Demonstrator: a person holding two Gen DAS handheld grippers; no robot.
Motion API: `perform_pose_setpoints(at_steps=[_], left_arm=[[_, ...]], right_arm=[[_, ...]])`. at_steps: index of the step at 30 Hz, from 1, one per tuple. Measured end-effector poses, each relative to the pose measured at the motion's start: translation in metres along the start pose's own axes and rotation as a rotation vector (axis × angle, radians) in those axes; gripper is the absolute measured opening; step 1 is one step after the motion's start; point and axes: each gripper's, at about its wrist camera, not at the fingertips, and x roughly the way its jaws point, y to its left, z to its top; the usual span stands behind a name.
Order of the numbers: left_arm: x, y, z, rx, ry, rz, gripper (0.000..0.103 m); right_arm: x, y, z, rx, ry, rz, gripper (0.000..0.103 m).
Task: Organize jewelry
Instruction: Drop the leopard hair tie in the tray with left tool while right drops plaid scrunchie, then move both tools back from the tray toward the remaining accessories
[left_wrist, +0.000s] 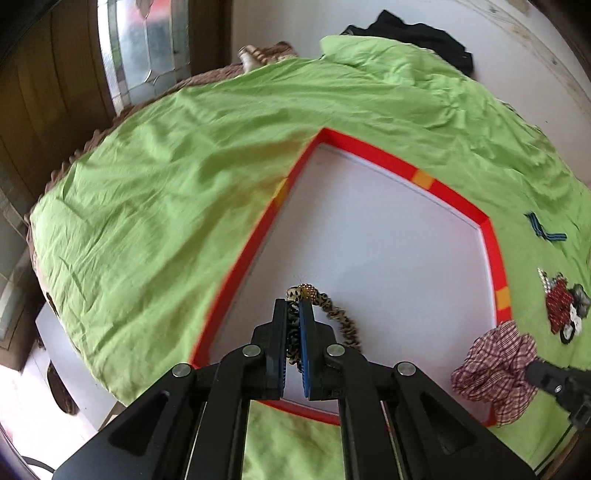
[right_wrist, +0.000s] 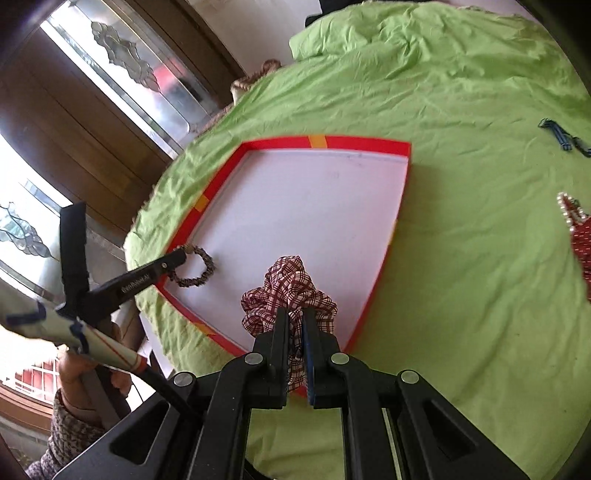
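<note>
So the biggest thing here is the lime green sheet (left_wrist: 177, 206), wrinkly, spread over what looks like a round table with a brown fringed cloth (left_wrist: 207, 79) poking out from under it at around 11 o'clock in the left wrist view. A black garment (left_wrist: 413, 33) sits bunched at the sheet's far edge, about 1 o'clock.

On top of the sheet is the red-rimmed tray (left_wrist: 369, 153) with a plain white floor and little orange patches on the rim. It fills the middle of both views.

The right gripper (right_wrist: 295, 317) is clamped on a red-and-white plaid scrunchie (right_wrist: 291, 284), which hangs over the tray's near edge, 6 o'clock in the right wrist view. From the left camera the same scrunchie shows at 4 o'clock, over the tray's corner.

The left gripper (left_wrist: 293, 306) is pinched tight on a leopard-print hair tie (left_wrist: 340, 317) with a small gold beaded bit at the fingertips. The loop dangles over the tray's white floor near the left rim, 9 o'clock in the right wrist view; can't tell if it actually touches the floor.

Off the tray, on the sheet at 3 o'clock in the left view: a red beaded hair clip (left_wrist: 561, 306) with some grey and white bits, and further out a dark blue striped ribbon piece (left_wrist: 539, 230). Both well apart from the tray.

A hand (right_wrist: 77, 369) in a knit sleeve holds the left gripper's handle at 8 o'clock.
</note>
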Motion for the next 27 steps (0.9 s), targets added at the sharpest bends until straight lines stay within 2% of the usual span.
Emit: perform_pose_setpoints(at_steps=[9, 12, 13, 14, 15, 16, 21, 24, 27], left_arm=[[0.008, 0.006, -0.004, -0.032, 0.016, -0.030, 0.007], [-0.002, 0.004, -0.006, -0.035, -0.001, -0.033, 0.014], [-0.009, 0.002, -0.007, -0.033, -0.012, -0.028, 0.016], [-0.014, 0.000, -0.007, -0.031, -0.023, -0.023, 0.024], [-0.019, -0.001, -0.008, -0.030, -0.035, -0.017, 0.032], [-0.026, -0.003, -0.009, -0.028, -0.051, -0.009, 0.035], [-0.061, -0.017, -0.016, 0.000, -0.120, 0.021, 0.045], [-0.081, -0.033, -0.024, 0.039, -0.156, 0.044, 0.047], [-0.097, -0.048, -0.031, 0.075, -0.181, 0.054, 0.047]], right_arm=[[0.022, -0.004, -0.009, -0.004, 0.056, -0.038, 0.008], [0.019, -0.006, -0.009, 0.005, 0.045, -0.045, 0.011], [0.019, -0.005, -0.008, 0.012, 0.039, -0.042, 0.017], [0.015, -0.006, -0.007, 0.023, 0.030, -0.031, 0.021], [0.012, -0.007, -0.007, 0.030, 0.019, -0.024, 0.031], [0.005, -0.007, -0.006, 0.037, 0.000, -0.020, 0.040], [-0.023, -0.007, -0.009, 0.047, -0.064, -0.014, 0.044], [-0.040, -0.011, -0.015, 0.057, -0.095, -0.029, 0.052], [-0.057, -0.019, -0.024, 0.071, -0.116, -0.042, 0.052]])
